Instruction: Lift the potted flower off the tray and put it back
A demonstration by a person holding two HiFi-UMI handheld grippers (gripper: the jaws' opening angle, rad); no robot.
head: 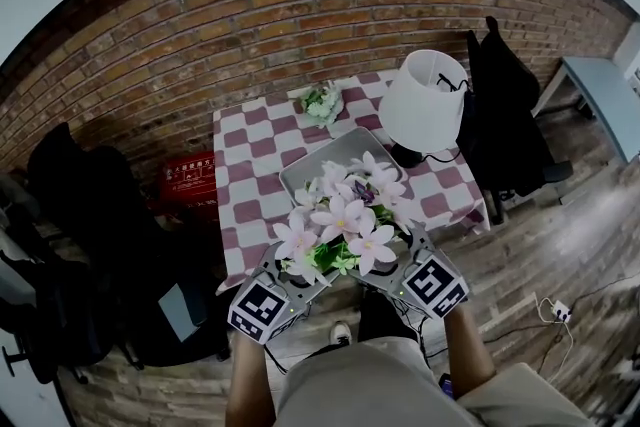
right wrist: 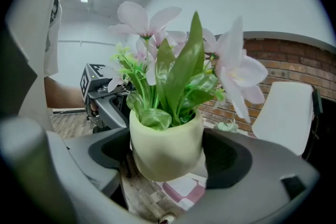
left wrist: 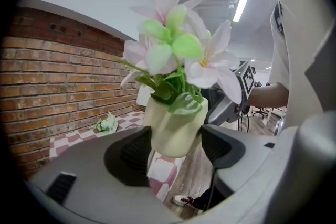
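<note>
Brick wall (head: 300, 5) behind a red-checked table (head: 250, 165). Potted flower (head: 345, 215), with pale pink petals, green leaves and a cream-green pot, is held aloft near the table's front edge, off the grey tray (head: 335, 153). Fingers of the left gripper (left wrist: 176, 147) and right gripper (right wrist: 168, 152) clamp the pot.

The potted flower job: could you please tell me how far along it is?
Done: the potted flower is lifted off the tray. In hand: the left hand-held gripper and right hand-held gripper both clamp its pot in the air. Left: setting it back on the tray.
</note>
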